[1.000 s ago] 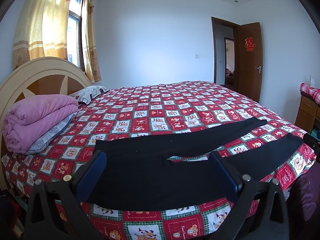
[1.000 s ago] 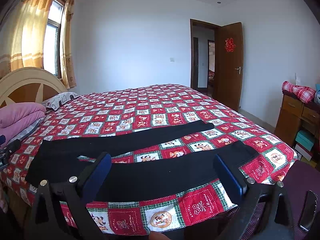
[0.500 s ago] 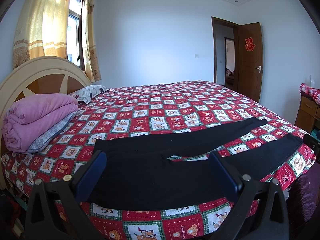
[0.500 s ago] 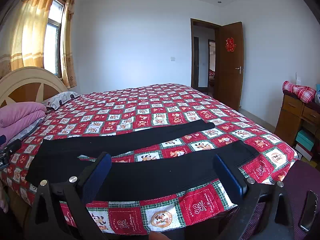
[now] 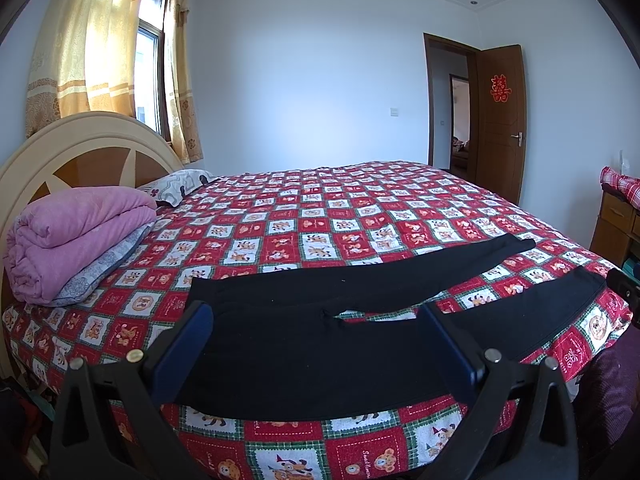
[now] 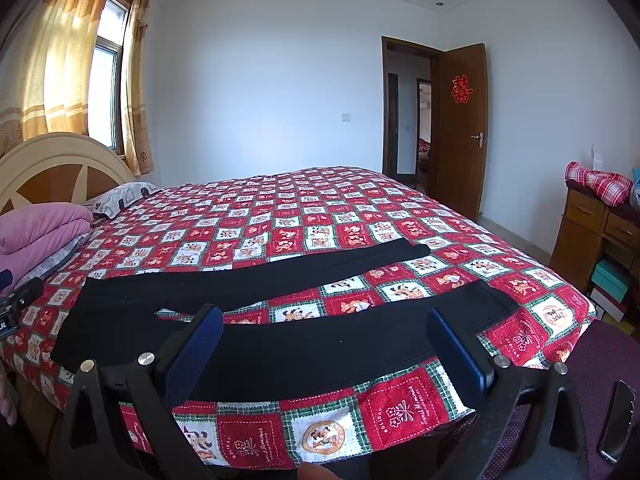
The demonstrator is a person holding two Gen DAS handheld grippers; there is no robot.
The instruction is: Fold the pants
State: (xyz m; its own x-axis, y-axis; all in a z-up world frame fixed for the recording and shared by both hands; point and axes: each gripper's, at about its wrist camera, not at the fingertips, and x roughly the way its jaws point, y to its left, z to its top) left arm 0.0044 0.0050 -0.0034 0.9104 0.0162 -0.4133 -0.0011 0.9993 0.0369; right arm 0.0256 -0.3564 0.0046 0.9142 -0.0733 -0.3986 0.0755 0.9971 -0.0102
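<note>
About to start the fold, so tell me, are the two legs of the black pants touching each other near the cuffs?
Apart. The right wrist view shows the black pants with legs splayed, a wide strip of checkered quilt between their cuffs.

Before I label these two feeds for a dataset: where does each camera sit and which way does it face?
Left wrist: on the left gripper at the near bedside, facing the waist end of the black pants; its blue-padded open fingers show.
Right wrist: on the right gripper, farther toward the foot, facing the near pant leg; its own open fingers show.
Shared: pants, red patchwork bedspread, brown wooden door.
</note>
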